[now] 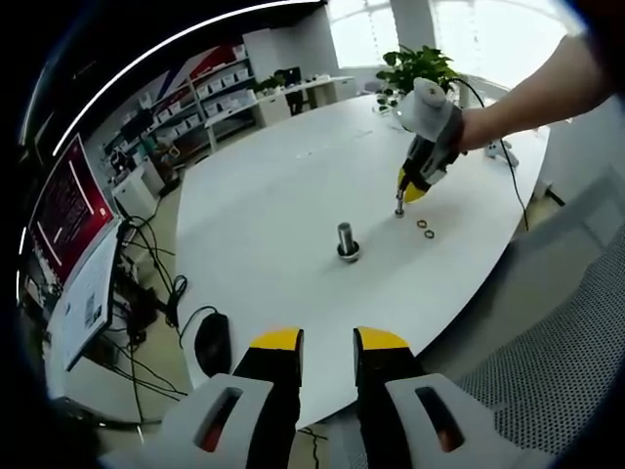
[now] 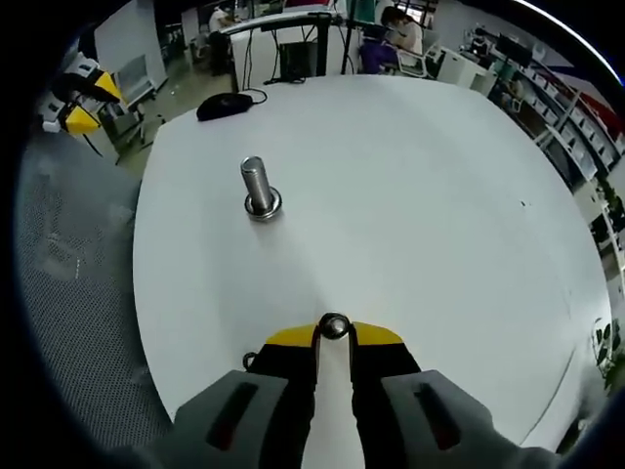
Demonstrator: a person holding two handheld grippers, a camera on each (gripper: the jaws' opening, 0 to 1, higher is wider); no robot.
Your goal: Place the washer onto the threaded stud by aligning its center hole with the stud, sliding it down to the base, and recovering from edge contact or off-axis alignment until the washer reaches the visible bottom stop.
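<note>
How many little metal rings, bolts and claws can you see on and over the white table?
Small metal ring washers: 3
Upright threaded steel stud: 1
Yellow-tipped claws: 2
Total: 6

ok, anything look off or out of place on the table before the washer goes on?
Nothing stands out. The threaded stud stands upright on the white table, with what looks like a washer already at its base. The right gripper holds a washer at its tips, and two spare washers lie flat nearby. Nothing is spilled or visibly damaged.
</note>
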